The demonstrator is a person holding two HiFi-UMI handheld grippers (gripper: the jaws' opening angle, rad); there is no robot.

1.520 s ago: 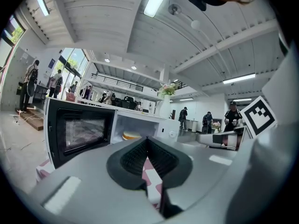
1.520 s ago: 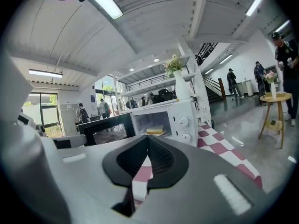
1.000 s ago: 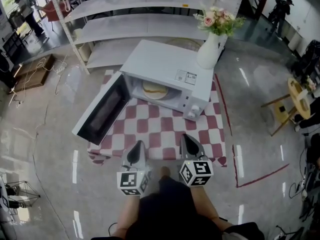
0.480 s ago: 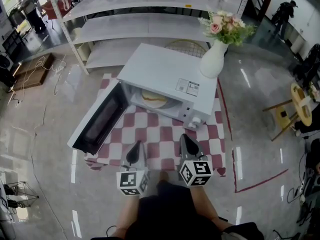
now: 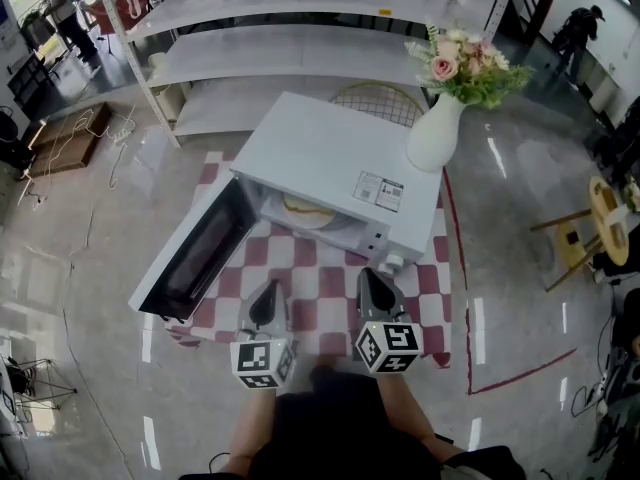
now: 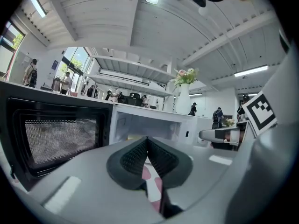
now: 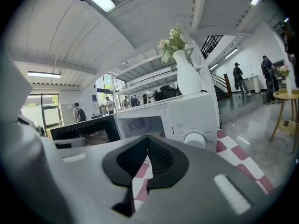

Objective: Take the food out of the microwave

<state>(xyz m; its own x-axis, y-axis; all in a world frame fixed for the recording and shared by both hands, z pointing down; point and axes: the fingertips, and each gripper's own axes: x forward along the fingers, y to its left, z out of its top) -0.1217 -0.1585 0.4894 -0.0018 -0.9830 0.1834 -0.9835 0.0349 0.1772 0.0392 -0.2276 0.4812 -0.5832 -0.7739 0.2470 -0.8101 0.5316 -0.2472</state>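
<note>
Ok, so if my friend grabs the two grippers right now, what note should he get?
Left gripper: shut, empty.
Right gripper: shut, empty.
Both hang over the near edge of the checked cloth, in front of the microwave, touching nothing.
The door is open, swung to the left. The food lies inside, not yet reached.
Done: door open.
Left: open the jaws, reach in, bring the food out.
</note>
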